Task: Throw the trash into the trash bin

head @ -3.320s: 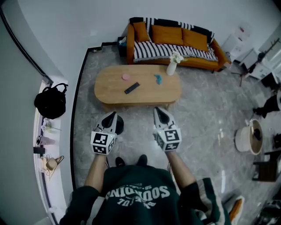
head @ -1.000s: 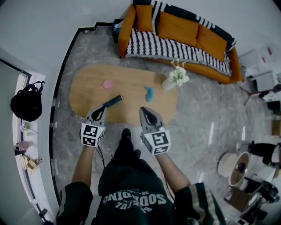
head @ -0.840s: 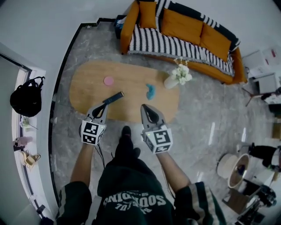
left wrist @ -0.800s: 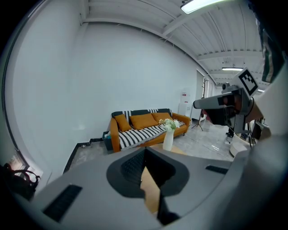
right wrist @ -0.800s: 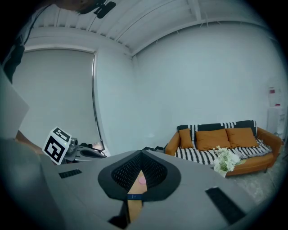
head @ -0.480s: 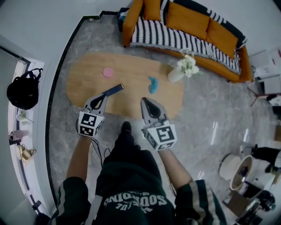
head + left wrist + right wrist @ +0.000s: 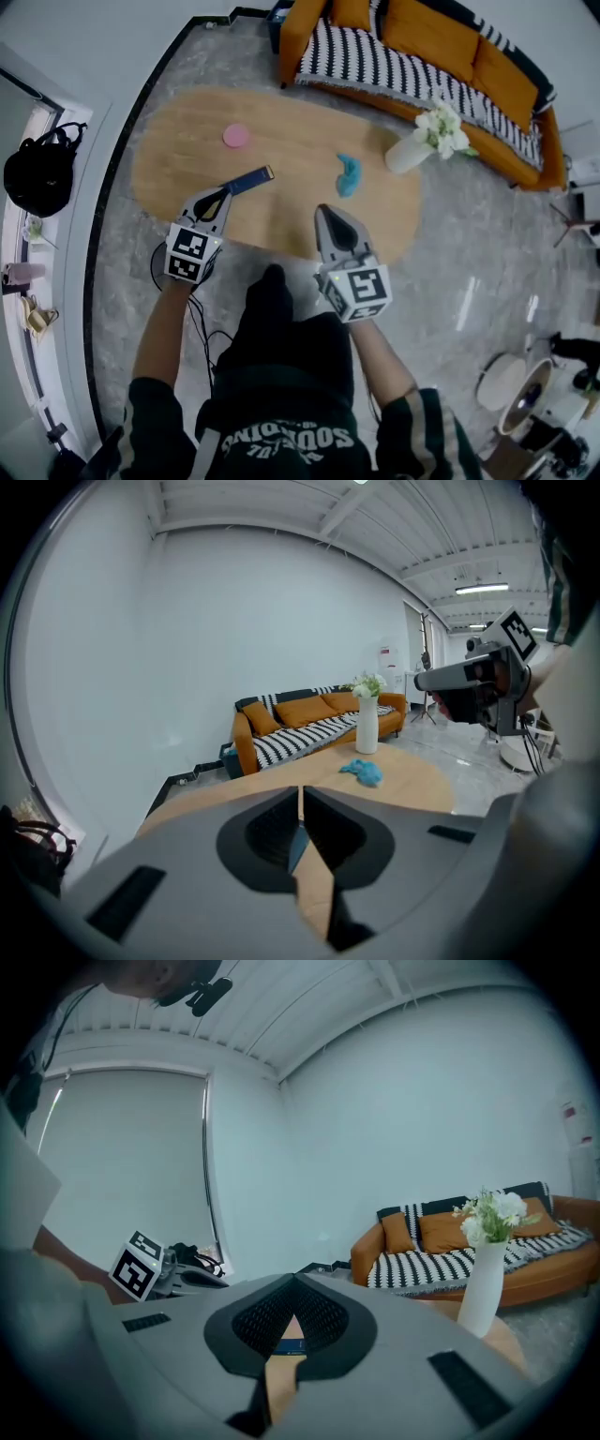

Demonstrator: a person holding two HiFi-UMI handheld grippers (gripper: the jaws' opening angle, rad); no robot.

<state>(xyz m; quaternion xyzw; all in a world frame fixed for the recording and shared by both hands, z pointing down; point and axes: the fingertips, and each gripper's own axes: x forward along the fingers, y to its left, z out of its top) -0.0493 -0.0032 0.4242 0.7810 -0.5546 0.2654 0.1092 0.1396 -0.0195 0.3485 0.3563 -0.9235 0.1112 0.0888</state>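
Observation:
A crumpled blue piece of trash lies on the oval wooden table, right of middle. A flat pink round thing lies further left. My left gripper is shut and empty, its tip over the near table edge beside a dark remote. My right gripper is shut and empty too, over the near edge, just short of the blue trash. A white round bin-like container stands on the floor at far right.
A white vase of flowers stands on the table's right end. Behind the table is an orange sofa with a striped throw. A black bag rests on the window ledge at left. My knee is between the grippers.
Both grippers have sunk toward the table's near edge, jaws staying shut. The table has come closer and larger in the head view.

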